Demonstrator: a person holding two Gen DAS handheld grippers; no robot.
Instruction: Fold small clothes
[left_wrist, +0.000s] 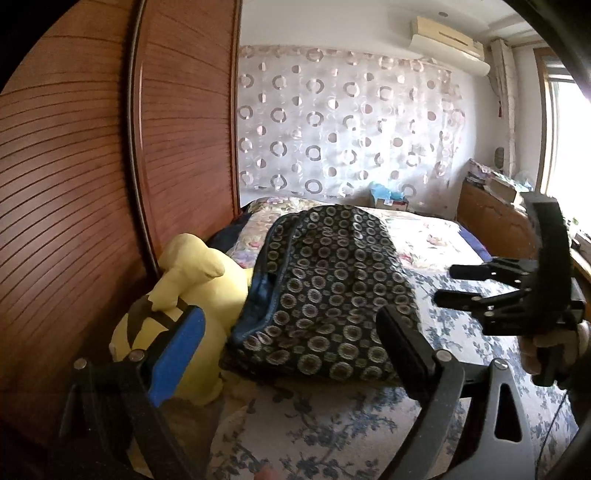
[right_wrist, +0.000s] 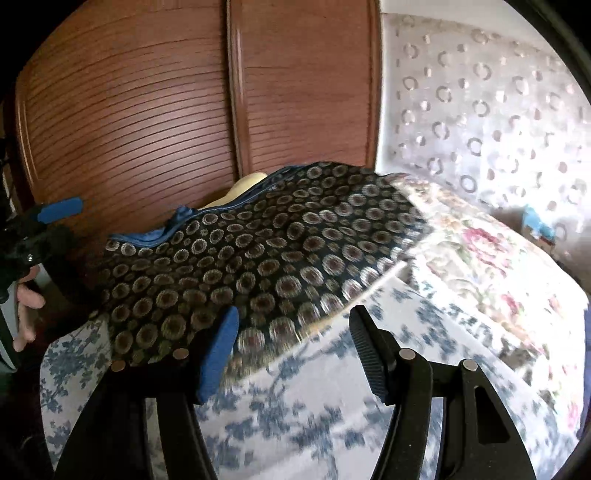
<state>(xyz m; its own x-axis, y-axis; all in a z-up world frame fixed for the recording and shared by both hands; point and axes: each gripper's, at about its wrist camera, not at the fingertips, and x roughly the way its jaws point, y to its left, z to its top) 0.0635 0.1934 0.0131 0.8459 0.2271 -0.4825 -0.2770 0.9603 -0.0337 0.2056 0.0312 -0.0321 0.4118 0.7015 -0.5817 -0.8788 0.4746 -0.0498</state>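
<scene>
A dark garment with a pale circle pattern and blue lining (left_wrist: 325, 288) lies folded on the bed; it also shows in the right wrist view (right_wrist: 258, 251). My left gripper (left_wrist: 291, 328) is open and empty, held just in front of the garment's near edge. My right gripper (right_wrist: 295, 325) is open and empty, above the garment's near right edge. The right gripper also shows in the left wrist view (left_wrist: 443, 284) at the right, open. The left gripper shows at the left edge of the right wrist view (right_wrist: 55, 210).
The bed has a blue floral sheet (left_wrist: 332, 424) and a flowered quilt (right_wrist: 480, 258). A yellow plush toy (left_wrist: 192, 280) lies left of the garment against the wooden wardrobe (left_wrist: 74, 184). A wooden cabinet (left_wrist: 491, 218) stands at the right under the window.
</scene>
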